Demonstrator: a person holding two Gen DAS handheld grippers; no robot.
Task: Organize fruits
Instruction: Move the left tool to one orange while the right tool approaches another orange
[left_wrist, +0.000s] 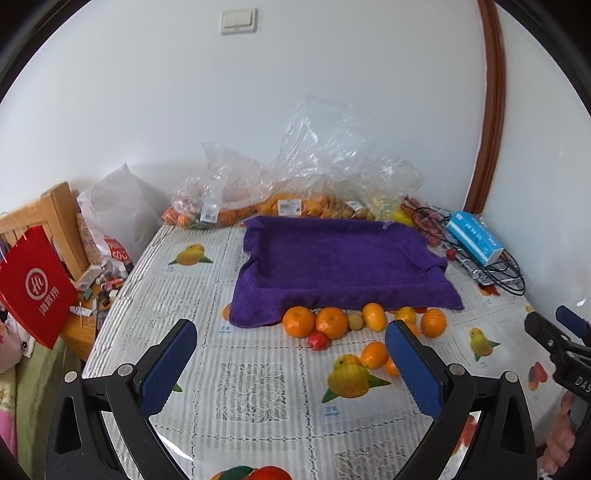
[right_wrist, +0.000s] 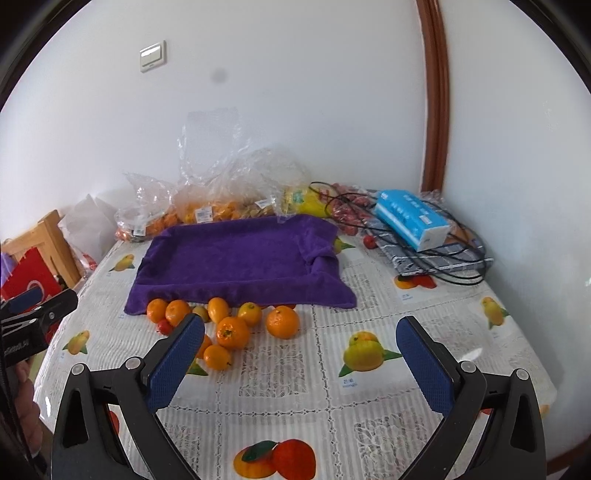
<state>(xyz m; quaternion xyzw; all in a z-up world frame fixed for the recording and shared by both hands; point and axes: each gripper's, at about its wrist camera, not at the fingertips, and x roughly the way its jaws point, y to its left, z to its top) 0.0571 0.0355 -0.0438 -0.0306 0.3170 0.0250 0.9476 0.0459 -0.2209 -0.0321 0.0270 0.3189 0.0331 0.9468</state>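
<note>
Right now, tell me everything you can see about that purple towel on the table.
The purple towel is a deep violet, fuzzy terry-like cloth draped over something tray-shaped, so its edges stand raised around a sunken, empty middle. Its front edge hangs down onto the patterned tablecloth, one corner bunched into folds on the right. Loose oranges crowd against its front hem, and clear plastic bags of fruit press against its far edge near the wall. Neither gripper touches it.

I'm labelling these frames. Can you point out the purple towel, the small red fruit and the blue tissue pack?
purple towel (left_wrist: 332, 258): left wrist view, its sunken middle.
small red fruit (left_wrist: 318, 340): left wrist view, its top.
blue tissue pack (right_wrist: 410, 218): right wrist view, its upper face.
</note>
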